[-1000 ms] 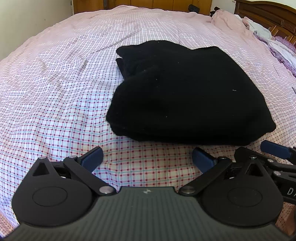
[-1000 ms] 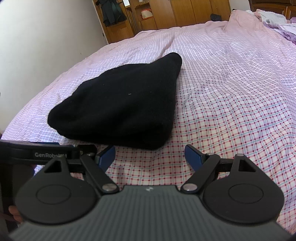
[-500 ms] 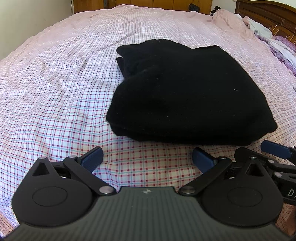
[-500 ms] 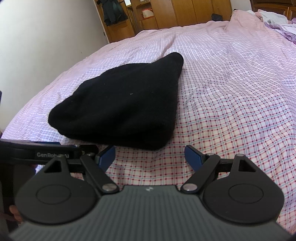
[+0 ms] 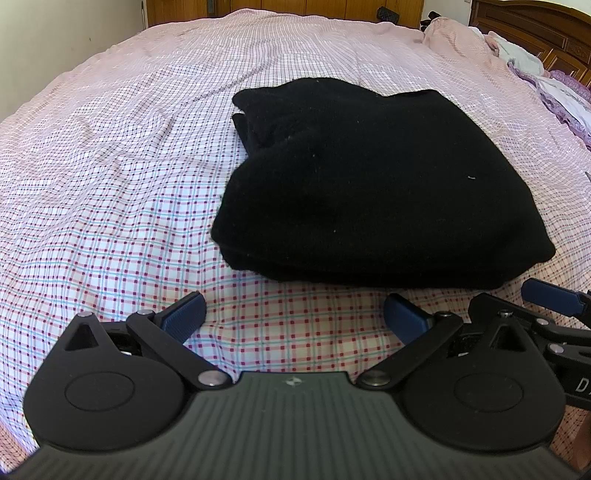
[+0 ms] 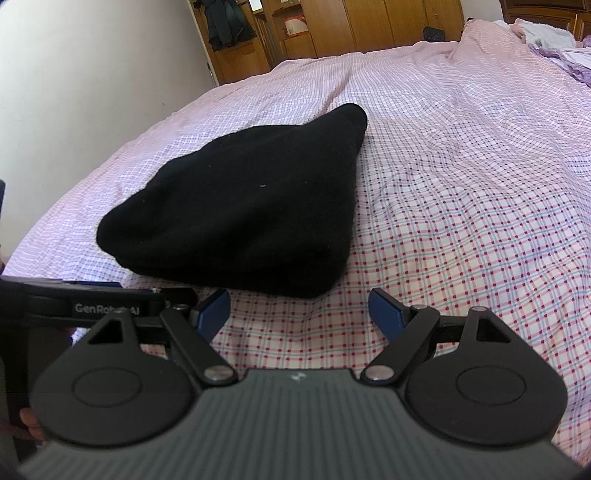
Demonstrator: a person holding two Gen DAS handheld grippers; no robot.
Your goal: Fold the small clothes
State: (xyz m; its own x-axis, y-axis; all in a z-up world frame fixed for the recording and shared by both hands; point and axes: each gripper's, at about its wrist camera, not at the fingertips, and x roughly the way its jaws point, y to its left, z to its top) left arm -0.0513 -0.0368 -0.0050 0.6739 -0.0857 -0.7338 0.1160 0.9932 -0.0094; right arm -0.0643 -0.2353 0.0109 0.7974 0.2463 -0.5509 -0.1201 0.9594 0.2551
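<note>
A black garment (image 5: 376,184) lies folded in a thick stack on the pink checked bedspread (image 5: 110,177). It also shows in the right wrist view (image 6: 243,214). My left gripper (image 5: 295,314) is open and empty, just short of the garment's near edge. My right gripper (image 6: 299,306) is open and empty, also just short of the near edge, toward its right corner. The right gripper's blue fingertips (image 5: 546,291) show at the right of the left wrist view. The left gripper's body (image 6: 85,306) shows at the left of the right wrist view.
The bedspread (image 6: 480,184) stretches wide to both sides of the garment. Loose white and purple clothes (image 5: 554,85) lie at the far right by the wooden headboard (image 5: 535,26). Wooden wardrobes (image 6: 351,26) and a white wall (image 6: 92,74) stand beyond the bed.
Both grippers have drawn slightly back and up from the garment, so it sits a little farther off. The garment has not moved.
</note>
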